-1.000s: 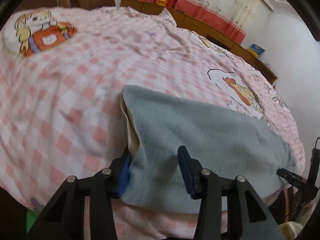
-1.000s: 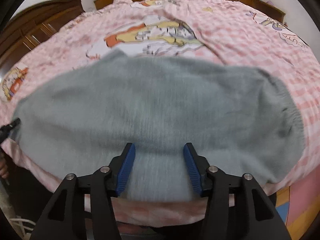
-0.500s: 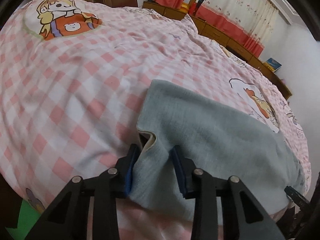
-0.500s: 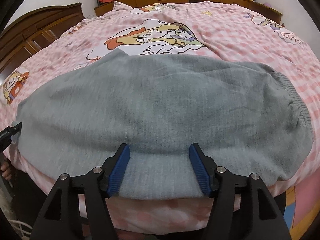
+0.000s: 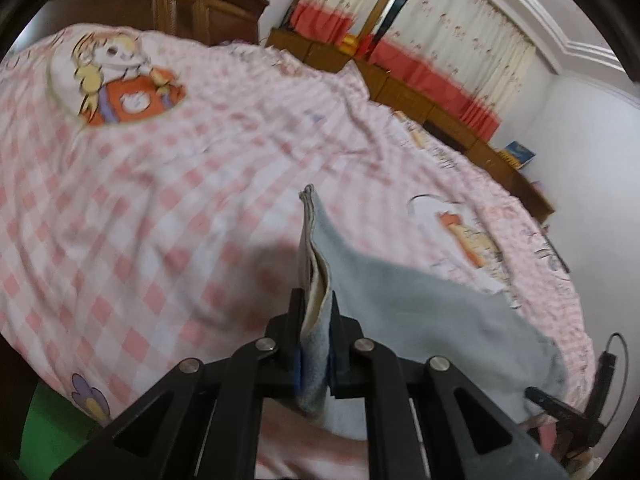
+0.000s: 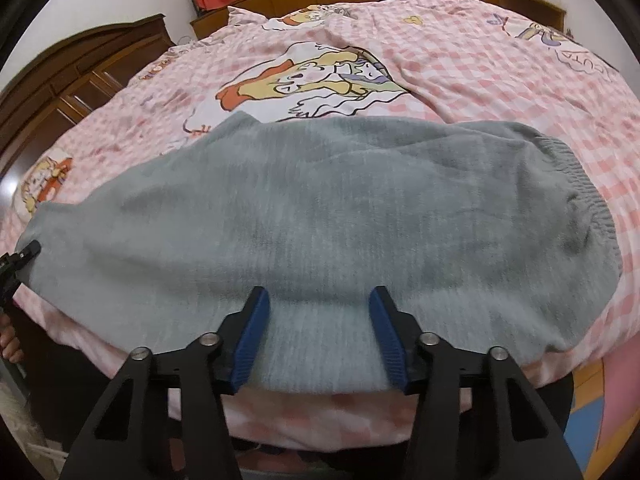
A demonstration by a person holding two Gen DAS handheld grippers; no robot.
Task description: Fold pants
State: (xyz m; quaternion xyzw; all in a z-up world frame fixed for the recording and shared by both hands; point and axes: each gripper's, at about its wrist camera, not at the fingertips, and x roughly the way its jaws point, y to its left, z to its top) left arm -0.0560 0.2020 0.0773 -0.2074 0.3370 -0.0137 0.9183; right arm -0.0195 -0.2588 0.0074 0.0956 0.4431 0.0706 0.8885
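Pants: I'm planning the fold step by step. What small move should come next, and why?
Probably carry the left gripper across toward the waistband. It is shut on the hem of the pants, already raised off the bed, while the right gripper hovers open over the near edge.

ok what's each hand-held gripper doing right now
Left hand-held gripper: closed on the pants hem.
Right hand-held gripper: open, holding nothing, over the pants.

Grey pants (image 6: 320, 216), cream lining; pink-white checked bedspread (image 5: 160, 184); blue claw pads (image 6: 252, 336).
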